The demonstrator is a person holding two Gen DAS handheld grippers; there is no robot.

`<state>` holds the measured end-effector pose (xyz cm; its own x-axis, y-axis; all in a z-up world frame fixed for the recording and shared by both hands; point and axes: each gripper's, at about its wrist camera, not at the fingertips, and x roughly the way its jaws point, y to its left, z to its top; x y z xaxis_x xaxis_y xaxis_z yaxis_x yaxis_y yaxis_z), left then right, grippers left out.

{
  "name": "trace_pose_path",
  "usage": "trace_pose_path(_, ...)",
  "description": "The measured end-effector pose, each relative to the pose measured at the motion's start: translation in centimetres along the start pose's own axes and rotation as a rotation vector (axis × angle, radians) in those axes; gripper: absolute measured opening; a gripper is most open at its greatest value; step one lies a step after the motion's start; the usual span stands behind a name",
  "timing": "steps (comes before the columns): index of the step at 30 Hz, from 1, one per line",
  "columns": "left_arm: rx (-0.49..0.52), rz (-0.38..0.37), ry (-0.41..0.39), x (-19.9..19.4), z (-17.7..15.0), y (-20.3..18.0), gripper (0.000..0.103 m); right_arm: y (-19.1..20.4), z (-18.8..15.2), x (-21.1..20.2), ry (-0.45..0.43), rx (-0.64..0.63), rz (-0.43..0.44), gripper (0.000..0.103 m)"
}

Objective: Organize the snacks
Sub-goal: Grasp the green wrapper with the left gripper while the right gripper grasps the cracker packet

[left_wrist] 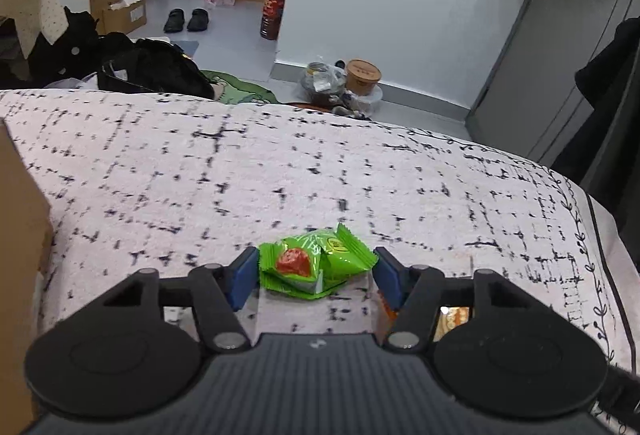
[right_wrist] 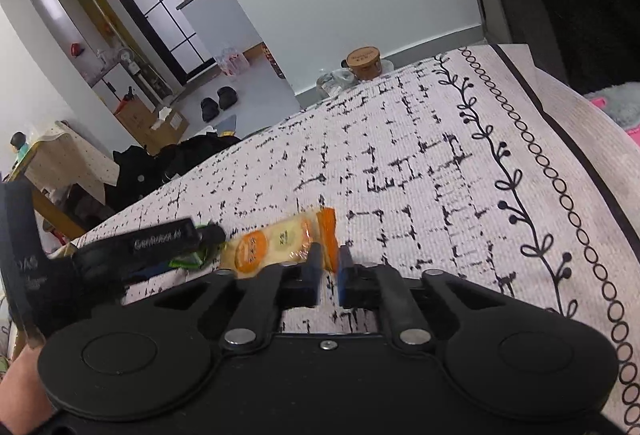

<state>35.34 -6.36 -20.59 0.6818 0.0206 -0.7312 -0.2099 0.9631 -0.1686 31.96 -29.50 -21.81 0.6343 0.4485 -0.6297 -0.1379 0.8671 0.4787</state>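
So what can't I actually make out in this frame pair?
- Left wrist view: the orange packet shows only through gaps in the left gripper linkage.
- Right wrist view: the green packet is mostly hidden behind the left gripper's finger.
- Left wrist view: the cardboard box is cut off by the left edge.
- Both views: packet print is too small to read.

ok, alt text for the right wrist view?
The right claw pinches the orange end of a yellow snack packet lying on a patterned white cloth. The left claw's black finger reaches in beside a green packet.
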Motion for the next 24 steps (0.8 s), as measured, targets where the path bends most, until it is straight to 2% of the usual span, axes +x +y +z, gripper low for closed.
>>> trace_pose_path(2,-0.005,0.005,-0.002,-0.4,-0.1,0.4,0.057,0.2,0.2,0.2,-0.006,0.001,0.004,0.038)
trace_pose_path(6,-0.007,0.006,0.005,-1.2,-0.4,1.1,0.055,1.4,0.7,1.0,-0.021,-0.041,0.023,0.052)
trace_pose_path(13,-0.004,0.007,0.012,-2.7,-1.2,1.9,0.054,2.4,2.7,2.2,-0.065,-0.080,0.072,0.052)
trace_pose_path(20,-0.013,0.025,0.004,-4.2,-1.5,3.1,0.054,3.6,2.7,3.4,-0.053,-0.126,0.140,0.053)
trace_pose_path(24,-0.021,0.034,0.017,-4.4,-1.7,3.8,0.054,4.2,2.5,4.3,-0.033,-0.154,0.145,0.057)
